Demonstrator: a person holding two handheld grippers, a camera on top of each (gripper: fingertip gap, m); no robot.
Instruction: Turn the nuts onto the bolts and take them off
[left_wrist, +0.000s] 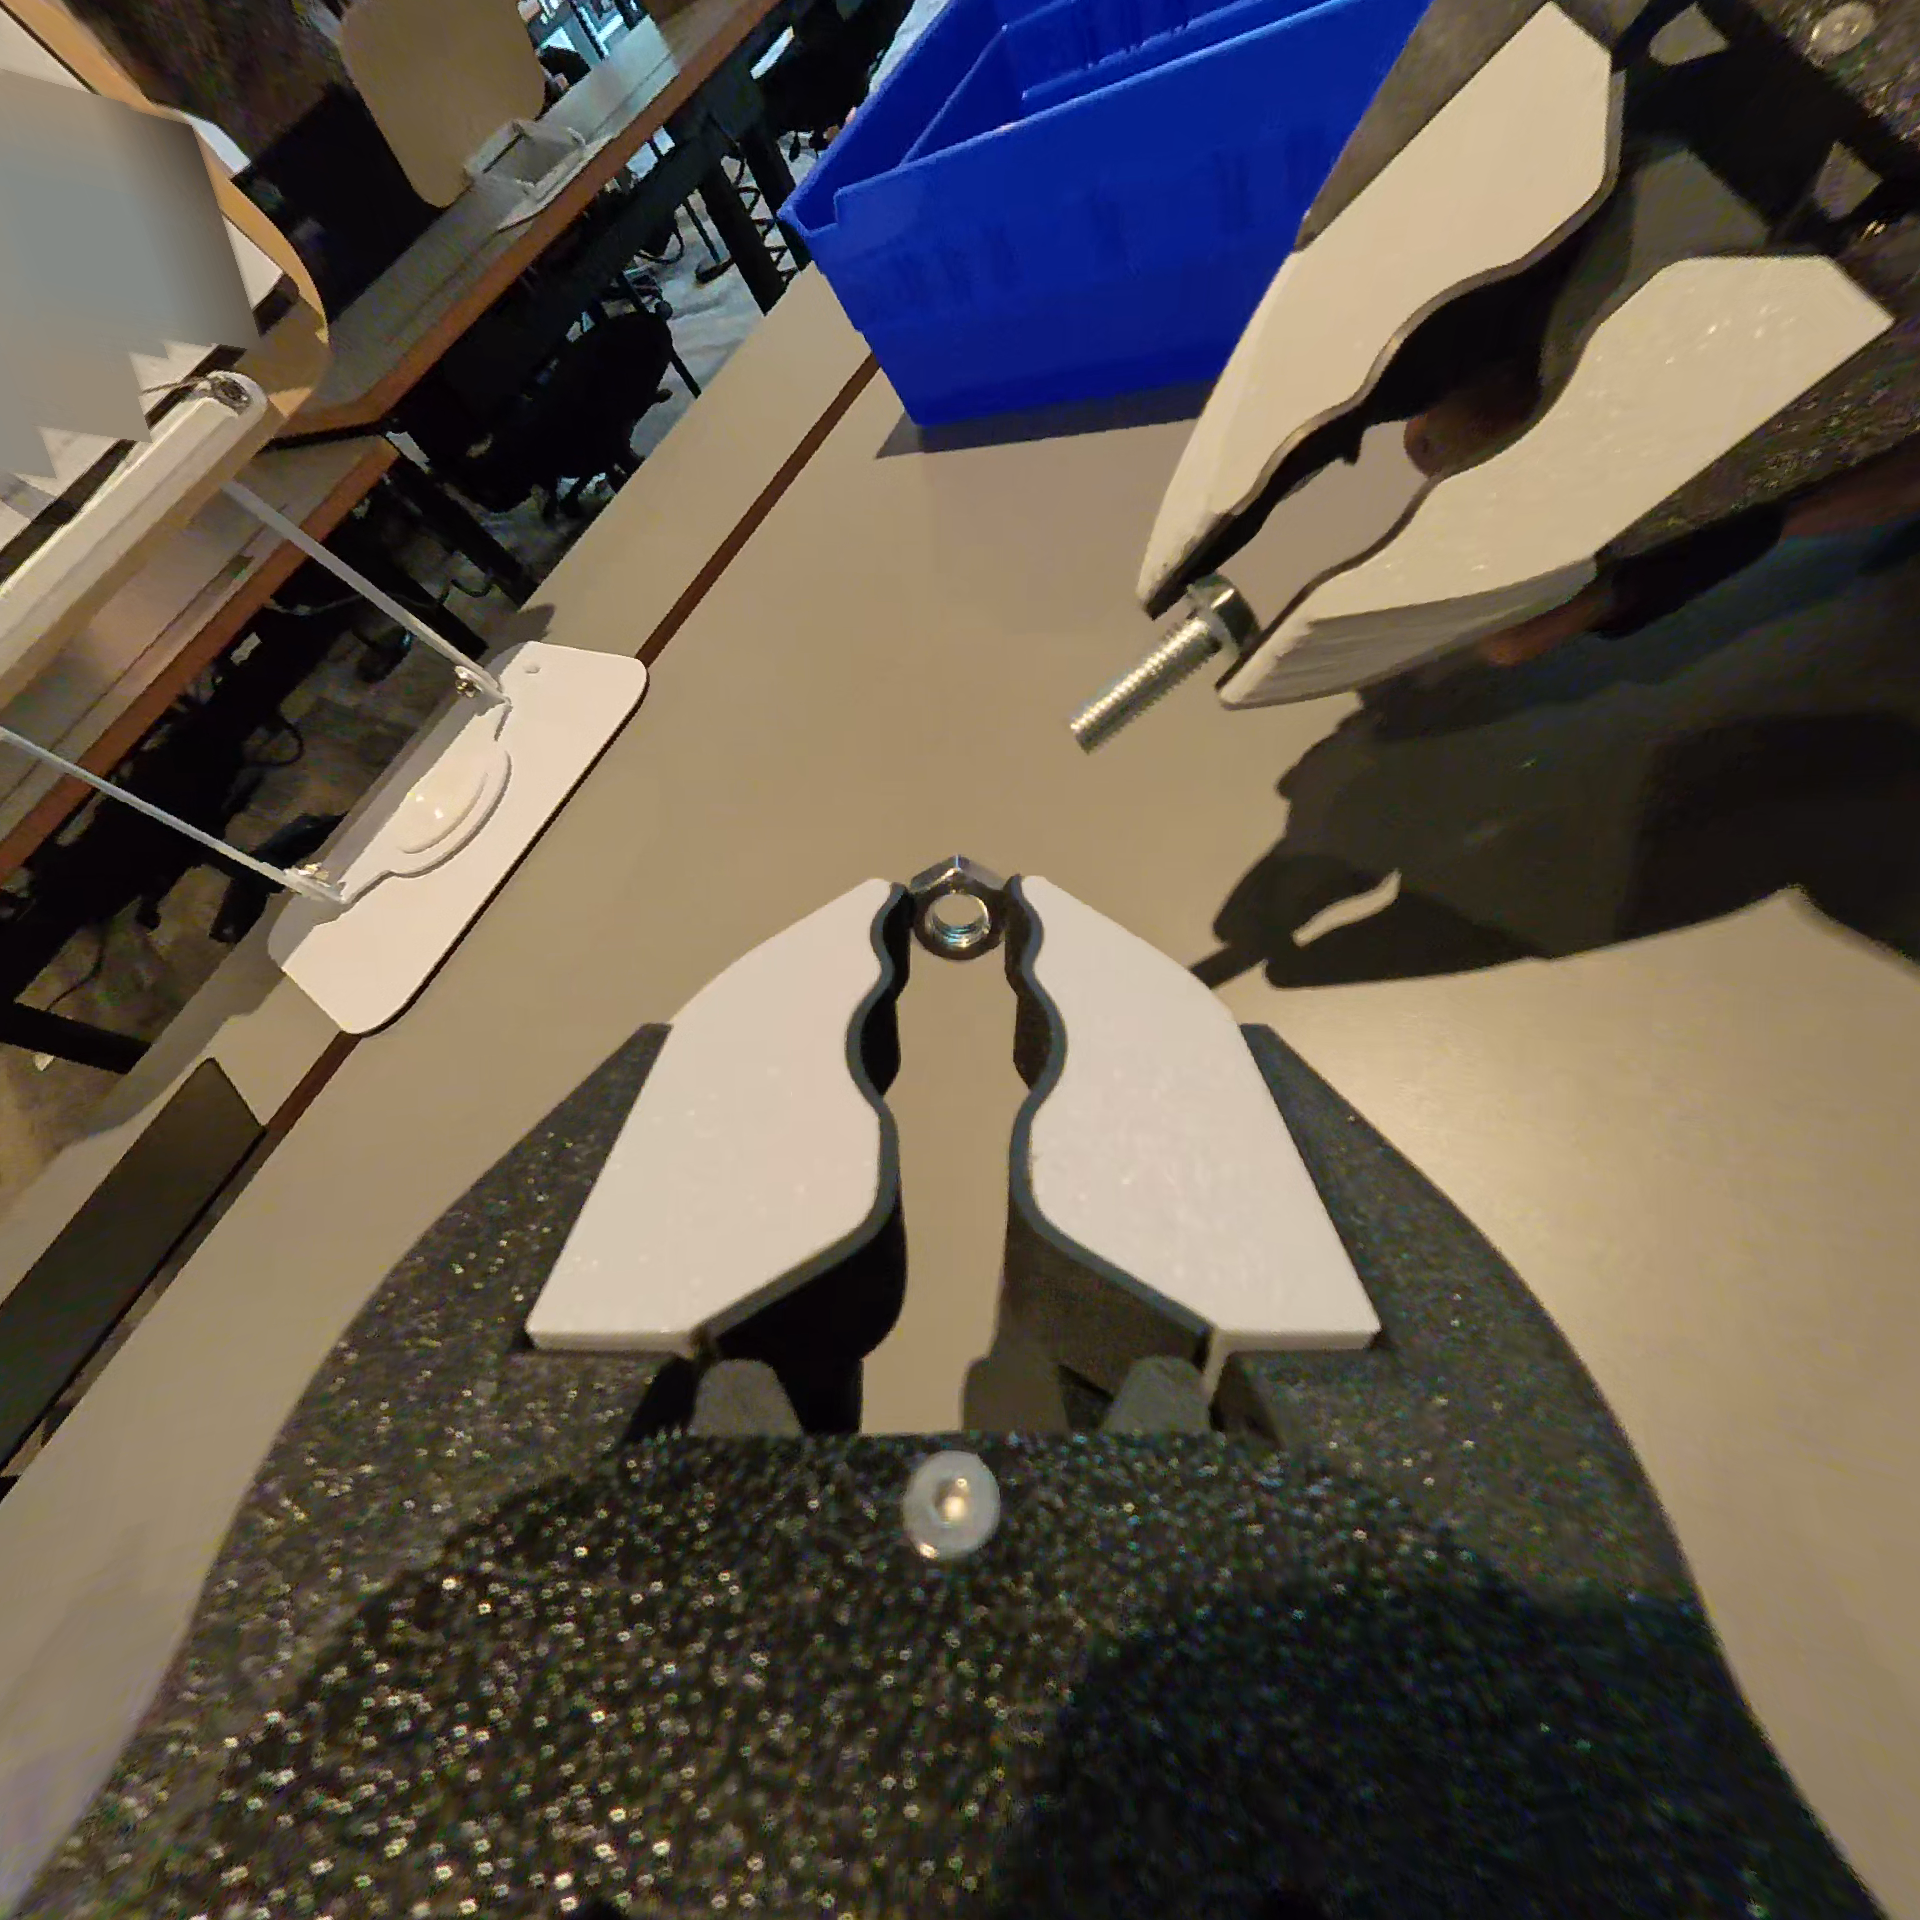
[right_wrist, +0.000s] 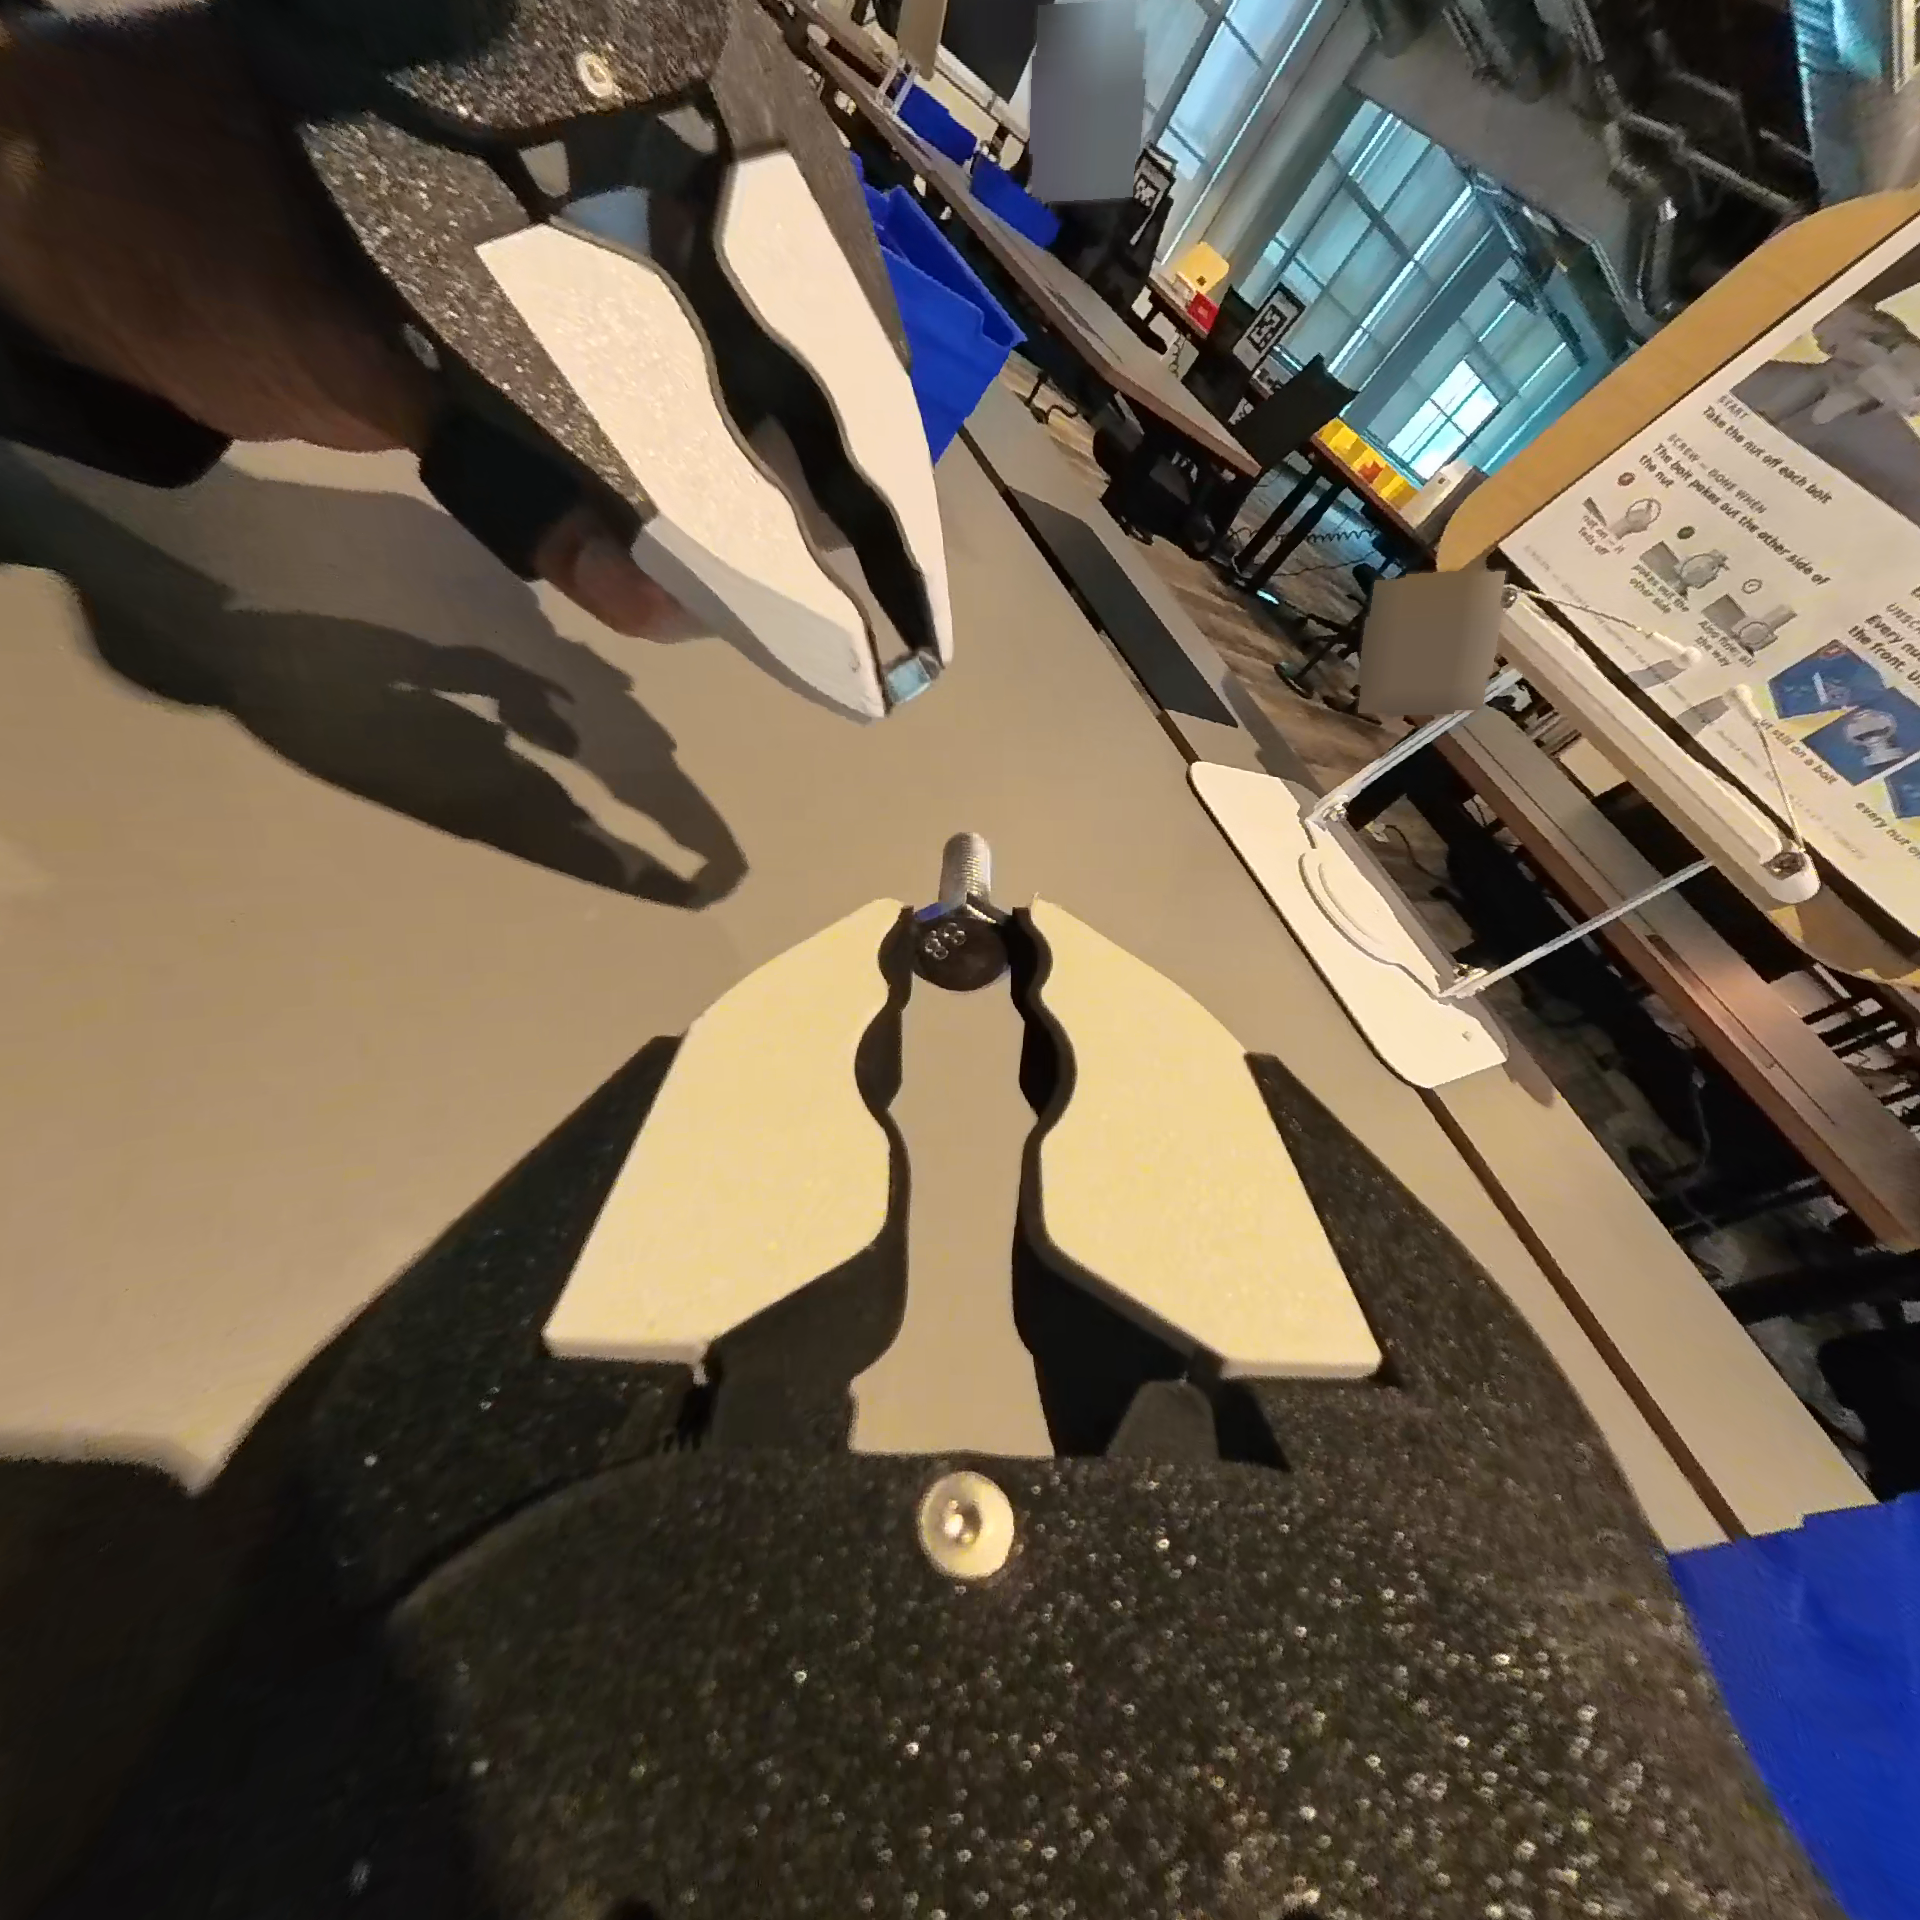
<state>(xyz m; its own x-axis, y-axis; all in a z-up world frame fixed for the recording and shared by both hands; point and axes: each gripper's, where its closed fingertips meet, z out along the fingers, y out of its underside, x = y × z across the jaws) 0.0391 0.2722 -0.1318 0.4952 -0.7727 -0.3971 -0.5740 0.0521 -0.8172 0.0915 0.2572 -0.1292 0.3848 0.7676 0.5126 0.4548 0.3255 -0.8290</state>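
Observation:
My left gripper (left_wrist: 956, 914) is shut on a silver hex nut (left_wrist: 957, 922), held at its fingertips with the threaded hole facing the camera. My right gripper (right_wrist: 962, 940) is shut on the hex head of a silver bolt (right_wrist: 964, 904), its threaded shank pointing forward. Both are held above the grey table (left_wrist: 790, 727). In the left wrist view the right gripper (left_wrist: 1210, 634) comes in from the upper right with the bolt (left_wrist: 1143, 681) pointing down-left toward the nut, a gap apart. In the right wrist view the left gripper (right_wrist: 909, 681) with the nut (right_wrist: 911, 681) is at upper left.
A blue bin (left_wrist: 1060, 208) stands at the far side of the table, and a blue corner (right_wrist: 1818, 1714) shows at lower right. A white stand base (left_wrist: 457, 831) with thin rods sits at the table edge, holding an instruction board (right_wrist: 1714, 582). More tables lie beyond.

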